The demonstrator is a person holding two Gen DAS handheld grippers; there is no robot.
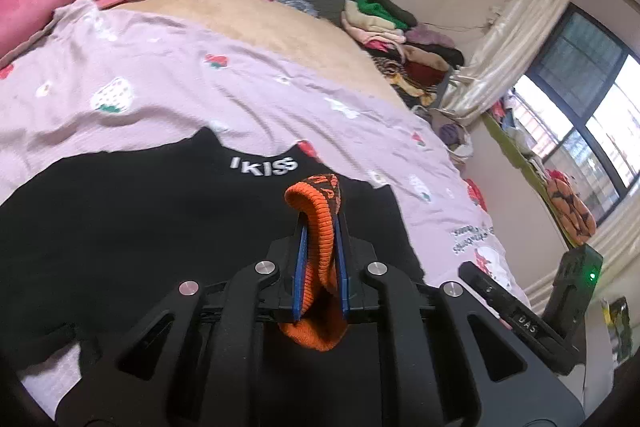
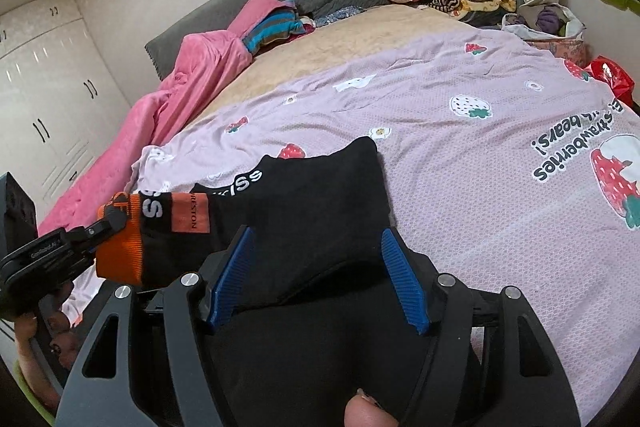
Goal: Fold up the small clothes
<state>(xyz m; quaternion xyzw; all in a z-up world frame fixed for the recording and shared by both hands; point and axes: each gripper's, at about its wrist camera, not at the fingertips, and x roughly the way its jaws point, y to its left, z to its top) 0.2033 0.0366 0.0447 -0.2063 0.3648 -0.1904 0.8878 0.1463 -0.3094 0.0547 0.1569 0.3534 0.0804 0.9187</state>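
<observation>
your left tool (image 1: 320,227) pinches the ribbed orange cuff (image 1: 320,223) of a black sock (image 2: 304,211) reading "ikiss"; your right tool (image 2: 316,275) gapes wide around its toe at six o'clock.

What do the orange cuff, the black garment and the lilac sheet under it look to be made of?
Orange cuff: ribbed knit, matte; fine rib lines show. Black garment: smooth knit or jersey, matte, probably cotton blend; weave too dark to tell. Lilac sheet: thin printed fabric with a small dimpled texture, possibly seersucker or waffle cotton.
</observation>
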